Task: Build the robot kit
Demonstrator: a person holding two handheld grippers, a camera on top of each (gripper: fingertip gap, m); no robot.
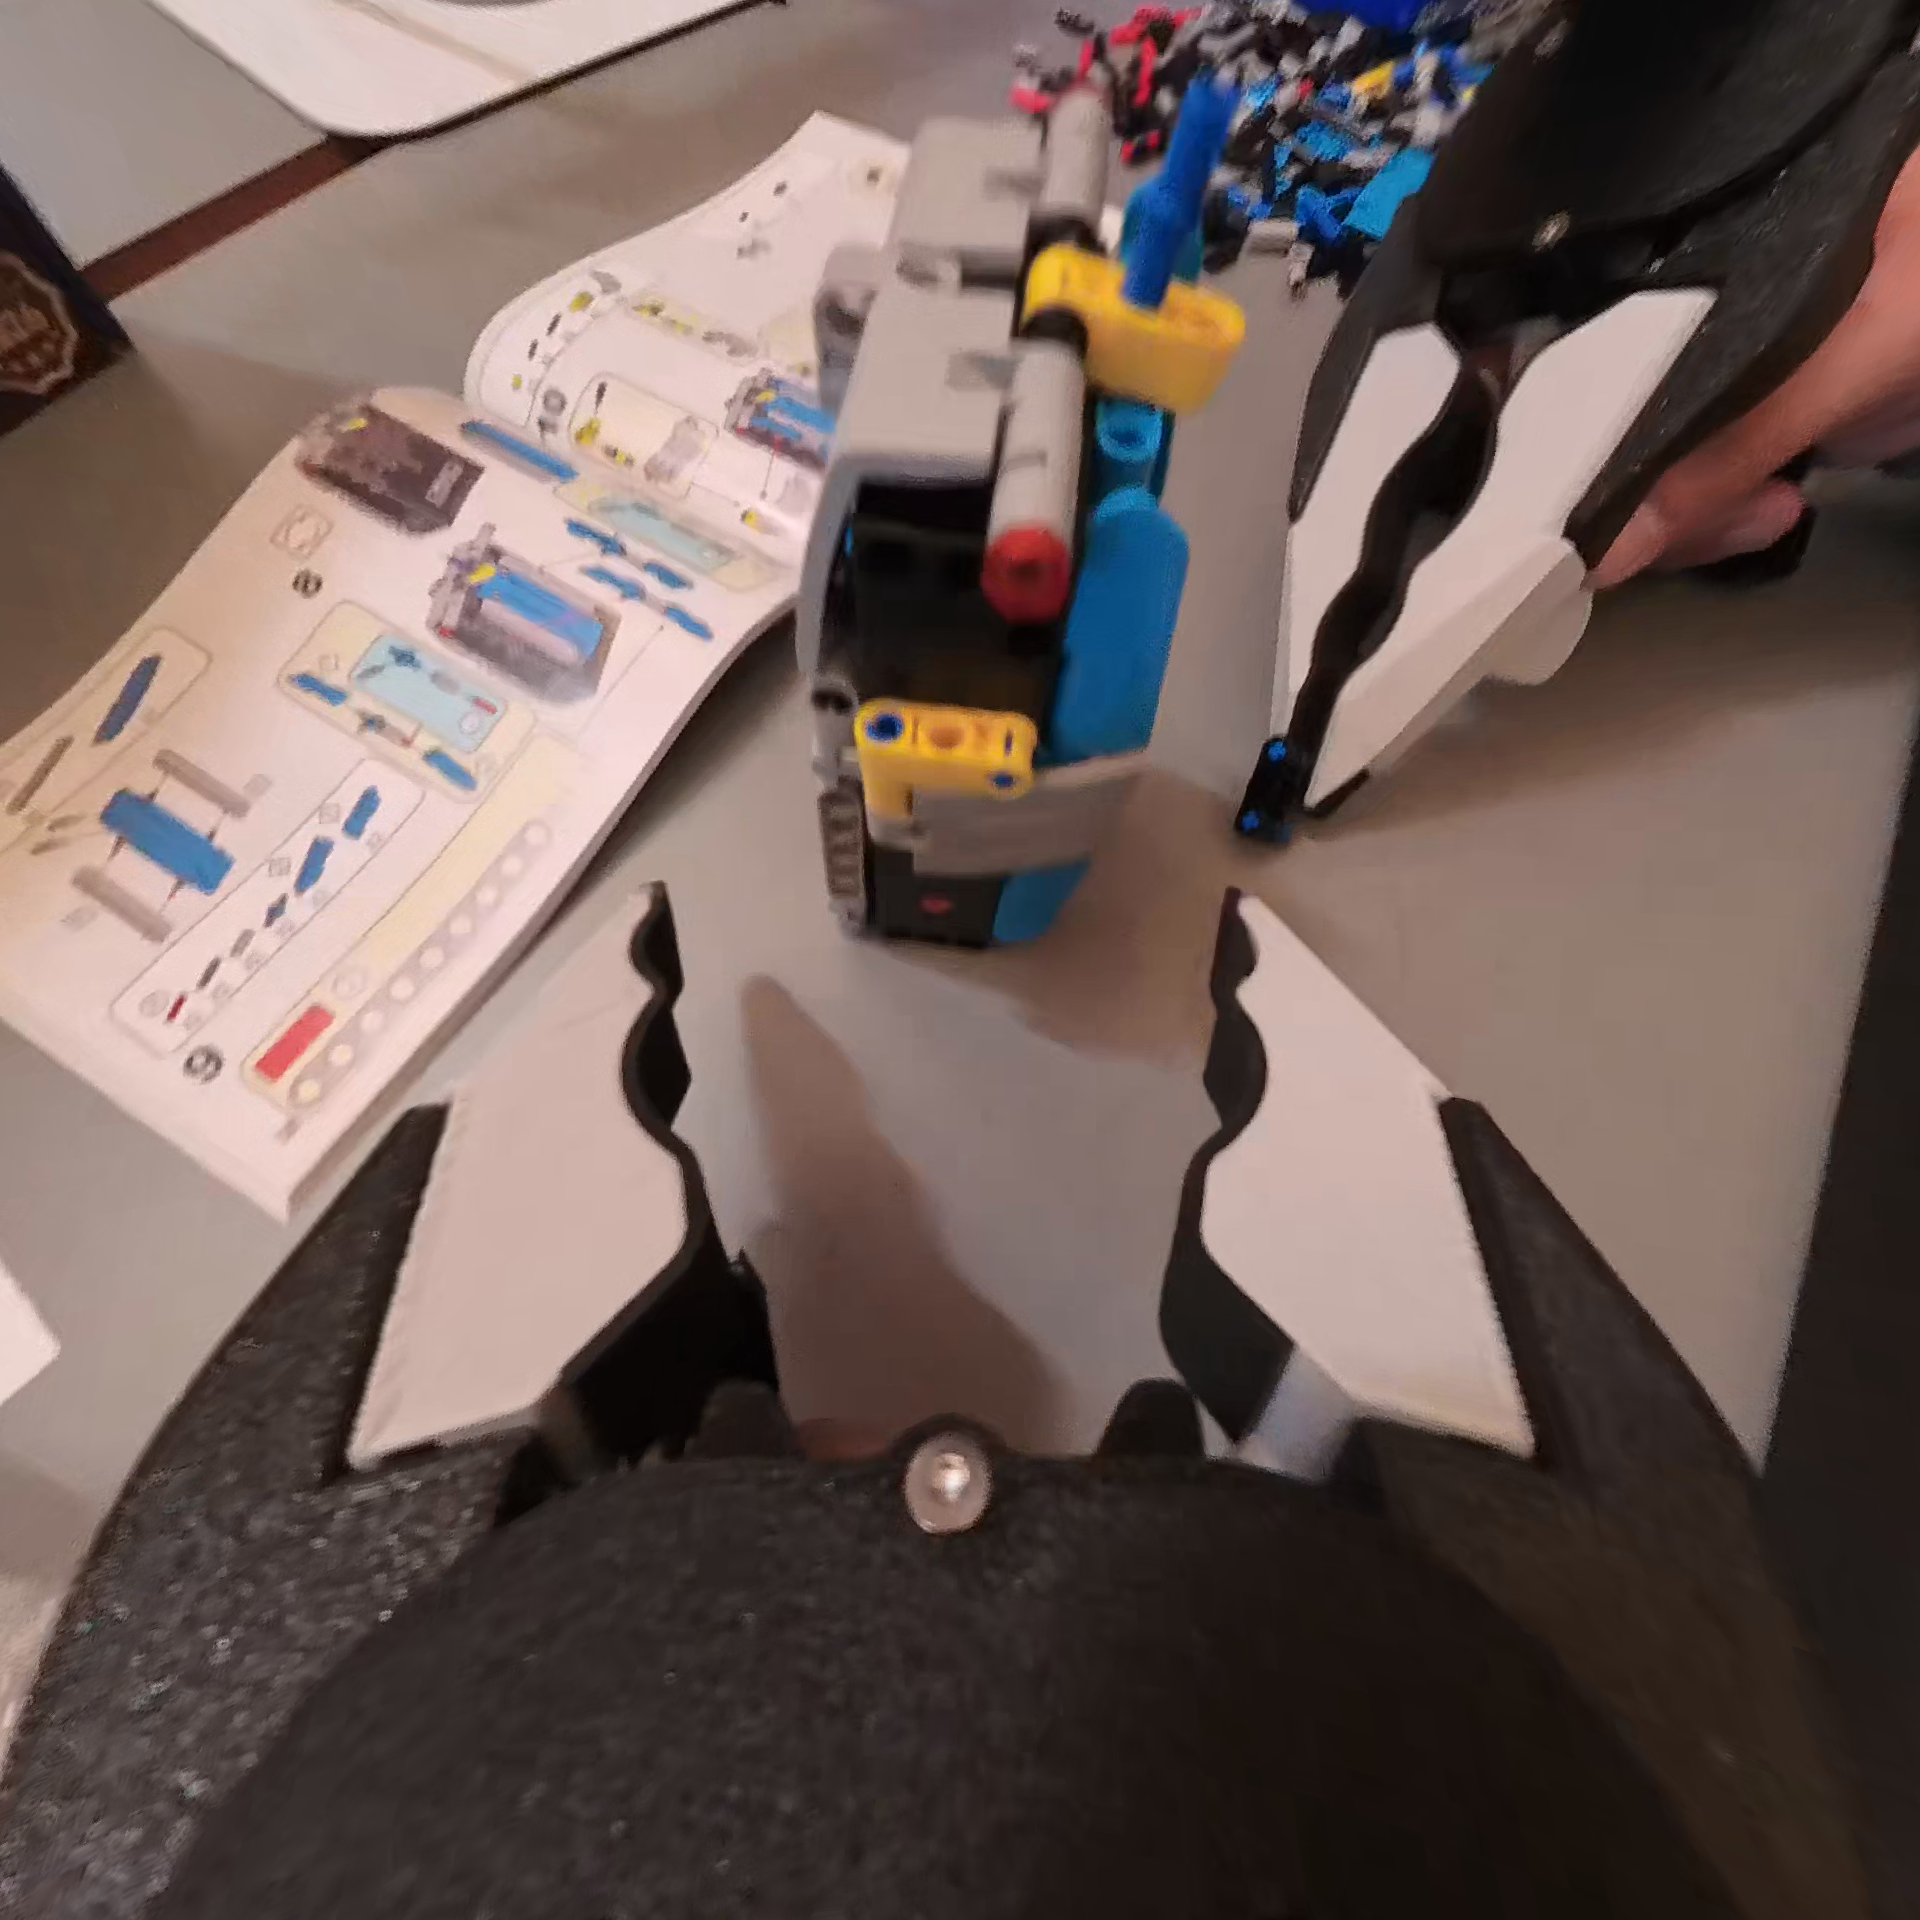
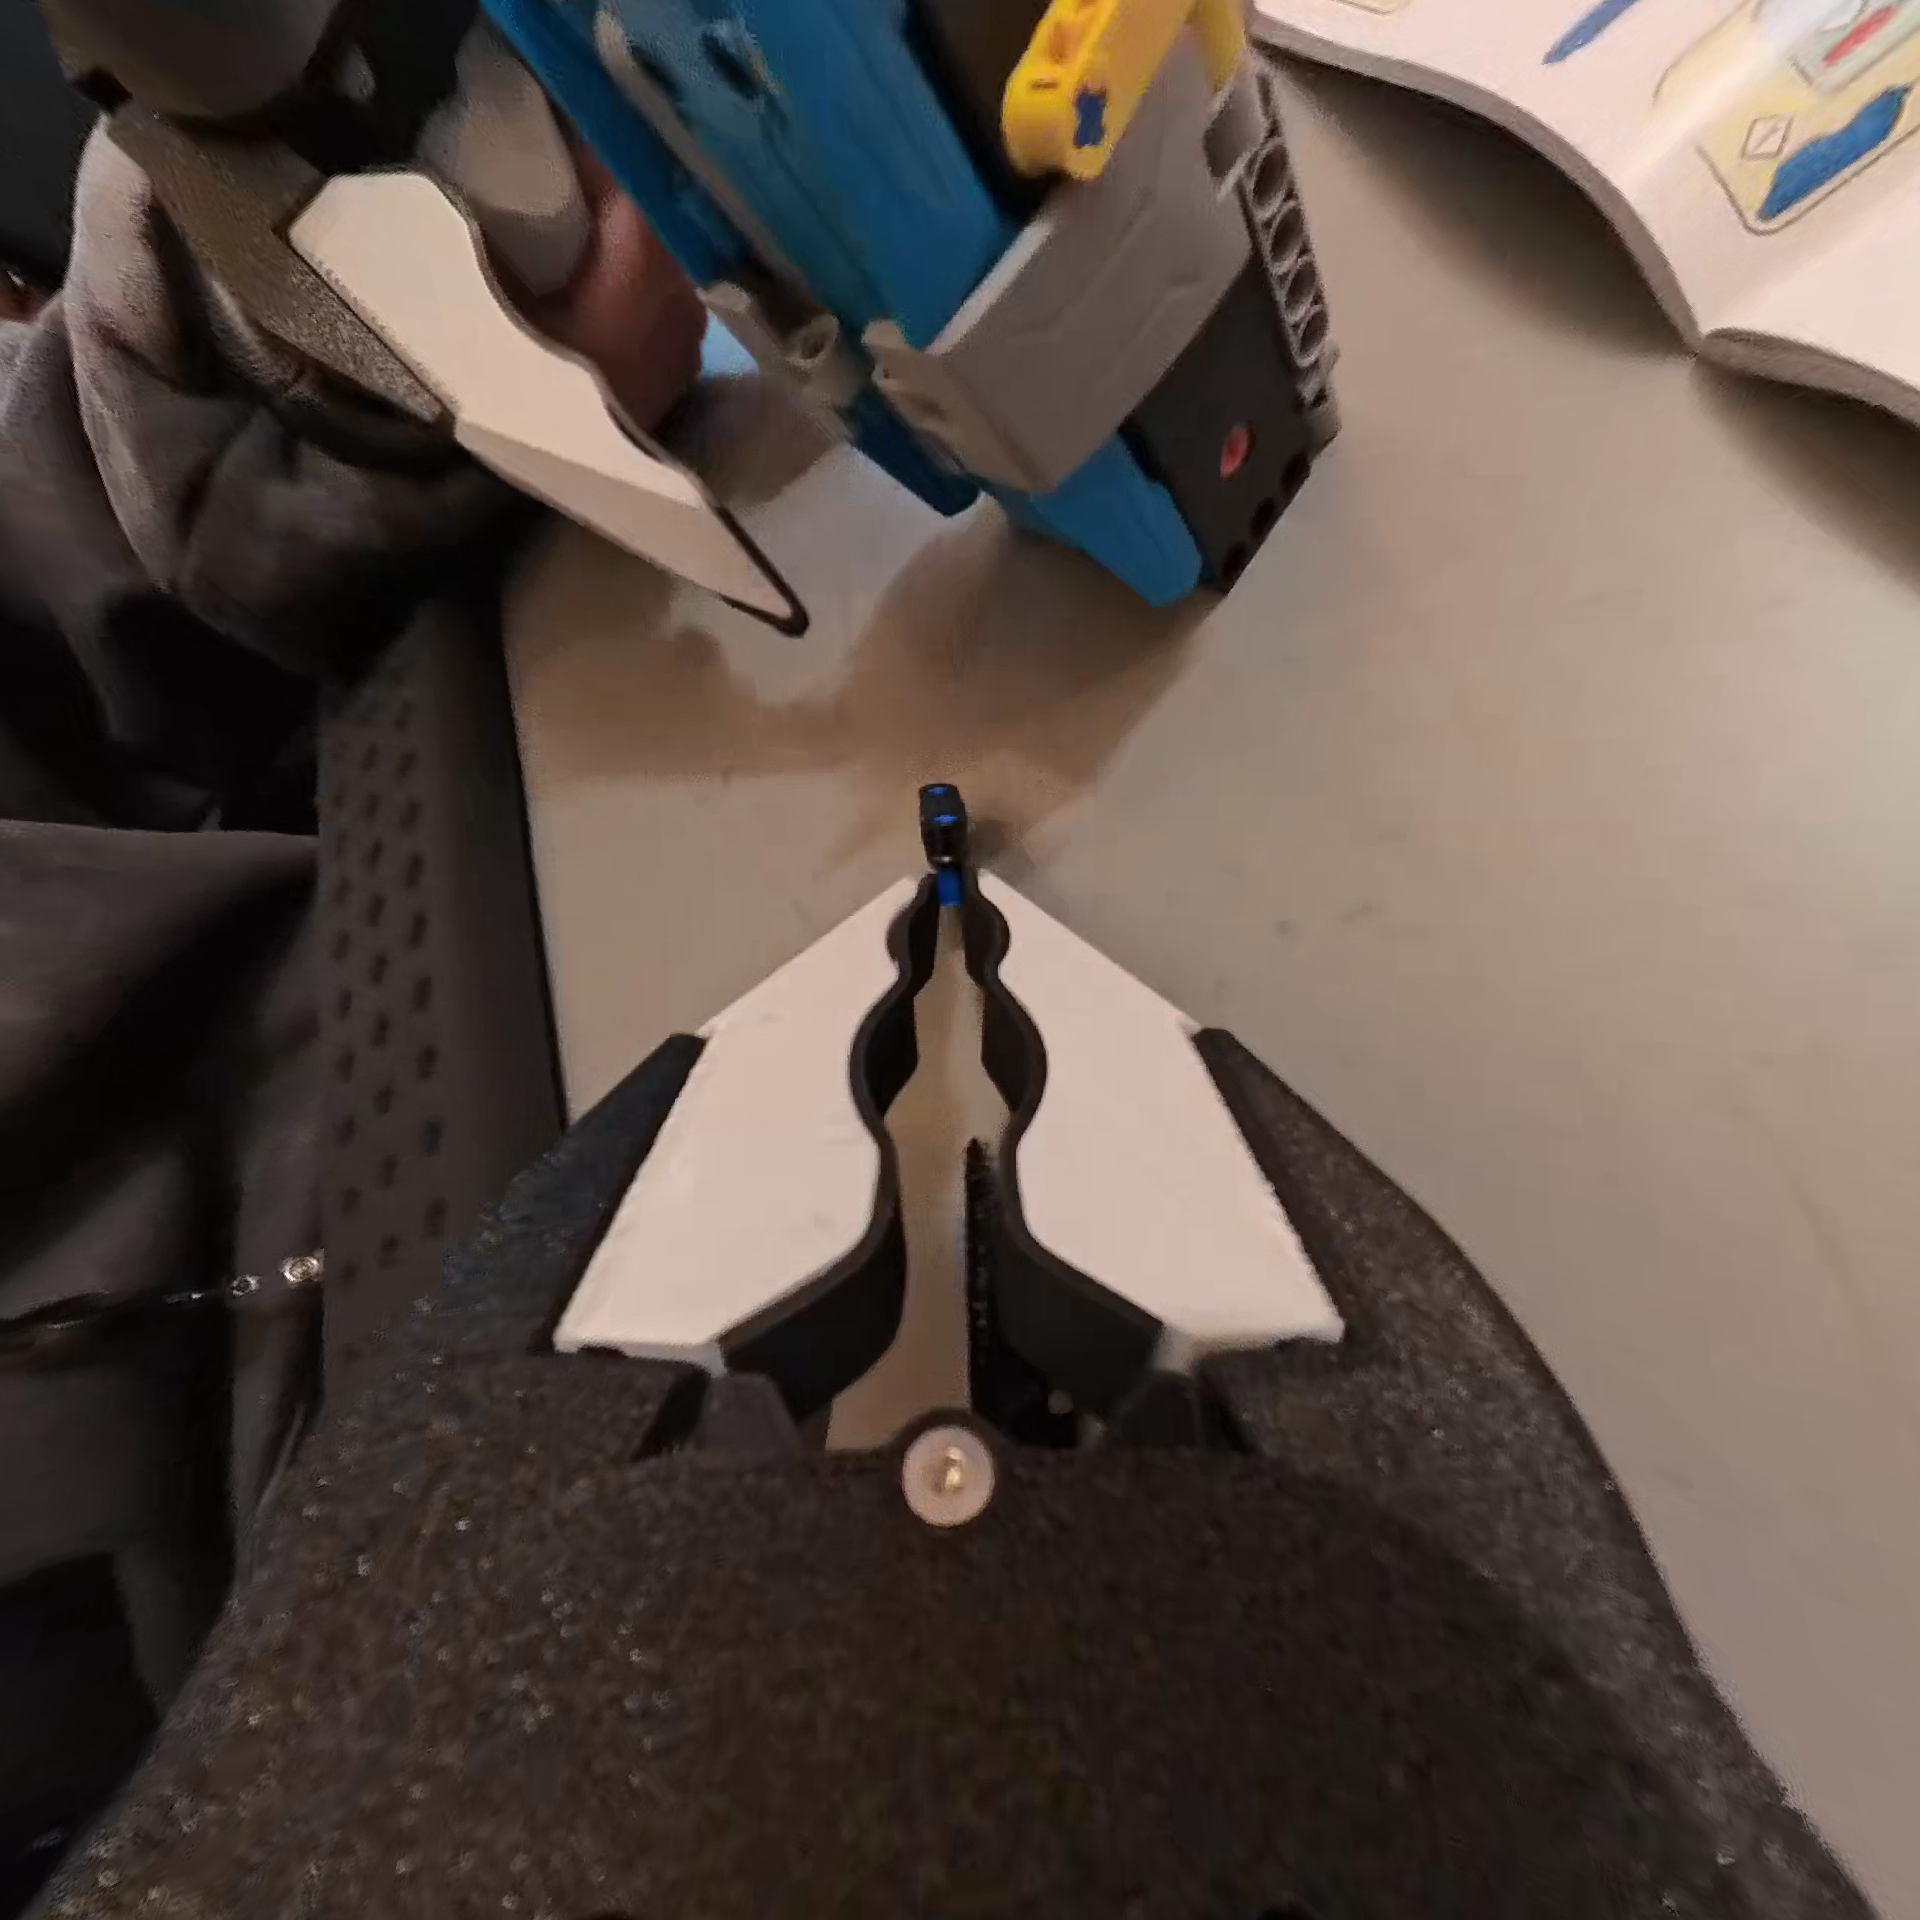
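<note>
A brick-built model (image 1: 966, 623) of grey, blue, yellow and black parts lies on the grey table (image 1: 1507, 935). My left gripper (image 1: 945, 899) is open wide, and the model's near end sits just ahead, between the fingertips, with neither pad touching it. My right gripper (image 2: 940, 883) is shut on a small black connector with blue pins (image 2: 942, 831), its tip close to the table. The left wrist view shows that gripper (image 1: 1304, 790) and the connector (image 1: 1270, 800) just right of the model. The right wrist view shows the model (image 2: 1039, 312) and one left finger (image 2: 520, 416) beside it.
An open instruction booklet (image 1: 364, 727) lies left of the model and also shows in the right wrist view (image 2: 1714, 156). A pile of loose bricks (image 1: 1299, 125) lies at the far side. A person's hand (image 1: 1766, 468) holds the right gripper. The table's edge (image 1: 1860, 1039) runs along the right.
</note>
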